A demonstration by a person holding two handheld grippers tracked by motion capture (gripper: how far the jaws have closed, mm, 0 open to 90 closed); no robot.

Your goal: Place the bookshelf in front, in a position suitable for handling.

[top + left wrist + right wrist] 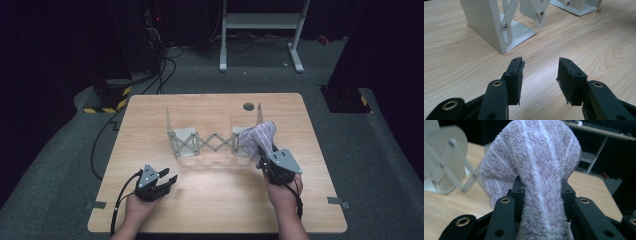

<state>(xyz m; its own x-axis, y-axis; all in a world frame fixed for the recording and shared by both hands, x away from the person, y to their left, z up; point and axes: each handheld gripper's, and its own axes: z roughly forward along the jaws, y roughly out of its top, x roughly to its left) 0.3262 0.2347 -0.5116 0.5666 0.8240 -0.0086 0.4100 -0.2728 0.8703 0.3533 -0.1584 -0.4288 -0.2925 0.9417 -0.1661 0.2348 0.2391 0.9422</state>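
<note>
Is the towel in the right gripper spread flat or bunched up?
Bunched up. The towel is pinched between the right gripper's jaws and bulges in folds above them, off the table.

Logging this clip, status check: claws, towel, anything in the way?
Right claw shut on striped towel, lifted by the rack's right end. Left claw open, empty, low over the table. Folding rack stands just beyond.

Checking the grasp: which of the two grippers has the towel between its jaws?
The right gripper: its jaws are clamped on the striped towel beside the rack. The left gripper stands open over bare table.
</note>
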